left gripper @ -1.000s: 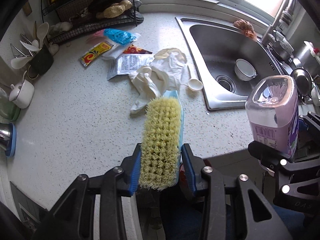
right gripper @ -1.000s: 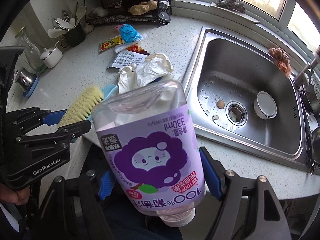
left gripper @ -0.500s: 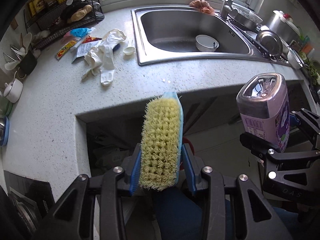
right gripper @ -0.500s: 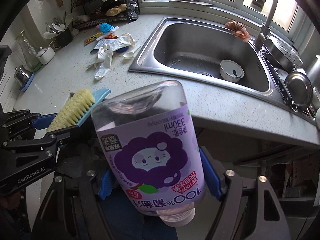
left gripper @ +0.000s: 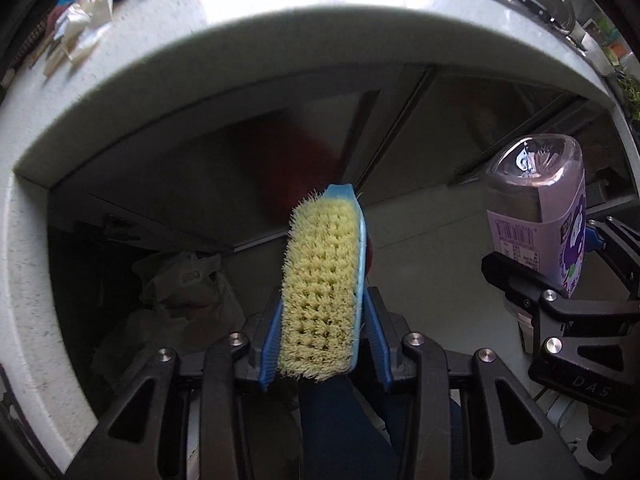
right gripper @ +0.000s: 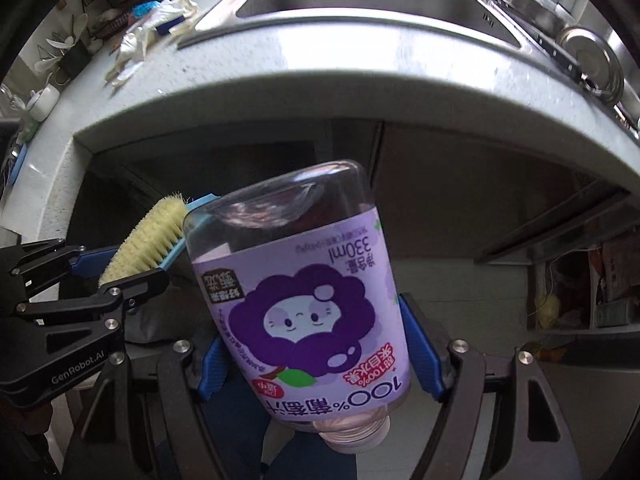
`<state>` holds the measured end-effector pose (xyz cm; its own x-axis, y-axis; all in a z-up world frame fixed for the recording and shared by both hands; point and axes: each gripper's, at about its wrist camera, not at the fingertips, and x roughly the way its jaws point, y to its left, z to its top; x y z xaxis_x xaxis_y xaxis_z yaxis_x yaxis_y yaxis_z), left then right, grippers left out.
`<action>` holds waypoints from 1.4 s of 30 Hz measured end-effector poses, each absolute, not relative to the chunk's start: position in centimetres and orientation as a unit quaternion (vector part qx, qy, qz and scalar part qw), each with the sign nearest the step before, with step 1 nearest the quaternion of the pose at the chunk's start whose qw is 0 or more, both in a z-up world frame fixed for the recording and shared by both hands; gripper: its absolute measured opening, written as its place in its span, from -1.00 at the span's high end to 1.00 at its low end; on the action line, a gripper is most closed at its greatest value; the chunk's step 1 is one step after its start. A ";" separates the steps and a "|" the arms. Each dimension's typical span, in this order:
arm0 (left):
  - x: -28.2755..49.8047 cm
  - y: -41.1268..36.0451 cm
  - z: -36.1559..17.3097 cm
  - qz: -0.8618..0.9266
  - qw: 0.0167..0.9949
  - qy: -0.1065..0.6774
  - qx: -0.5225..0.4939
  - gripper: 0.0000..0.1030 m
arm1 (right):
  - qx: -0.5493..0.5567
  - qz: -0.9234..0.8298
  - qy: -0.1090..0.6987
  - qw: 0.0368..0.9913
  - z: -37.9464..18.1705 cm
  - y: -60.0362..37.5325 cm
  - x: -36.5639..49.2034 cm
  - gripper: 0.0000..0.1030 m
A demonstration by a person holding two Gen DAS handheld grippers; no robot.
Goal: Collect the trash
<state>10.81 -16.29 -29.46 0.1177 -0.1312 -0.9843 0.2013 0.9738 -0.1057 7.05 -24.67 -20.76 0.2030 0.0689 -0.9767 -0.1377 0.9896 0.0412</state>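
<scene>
From the left wrist, the left gripper (left gripper: 324, 340) has its jaws clenched on a scrubbing brush (left gripper: 322, 288) with pale yellow bristles and a light blue back; the blue pads press on both long sides of the brush, whose bristles face the camera and whose far end points away into the dim space below the tabletop (left gripper: 280, 36). The pale speckled tabletop edge arcs across the top of this view, with crumpled wrappers and gloves (left gripper: 80, 28) lying on it at upper left, blurred. Under it a crumpled pale plastic bag (left gripper: 180, 292) sits at lower left in shadow, and a dark red blurred shape (left gripper: 296, 160) lies beyond the brush tip; what it is I cannot tell. At the right edge the right gripper (left gripper: 560, 296) carries a clear bottle (left gripper: 538, 216) with a purple label. From the right wrist, the right gripper (right gripper: 320, 360) has its jaws grasping that bottle (right gripper: 304, 288), held upside down with its cap end toward the camera, the blue pads against both sides of the purple label. To the left the left gripper (right gripper: 116, 268) shows with the brush (right gripper: 148, 240) just beside the bottle. Above, the tabletop (right gripper: 360, 76) carries a steel sink (right gripper: 360, 0), the wrappers and gloves (right gripper: 152, 32) to its left, and a round metal lid (right gripper: 592, 60) at right.
</scene>
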 end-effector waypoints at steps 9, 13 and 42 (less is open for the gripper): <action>12.3 -17.9 -41.8 -0.121 0.727 0.676 0.033 0.30 | -0.023 0.044 0.653 0.756 -32.0 -26.4 8.4 -0.42; 13.0 -18.9 -46.6 -0.129 0.721 0.680 0.040 0.30 | -0.013 0.034 0.661 0.750 -36.3 -27.7 8.8 -0.42; 15.0 -19.2 -52.6 -0.119 0.725 0.678 0.020 -0.61 | -0.018 0.076 0.676 0.733 -43.2 -29.1 9.7 -0.37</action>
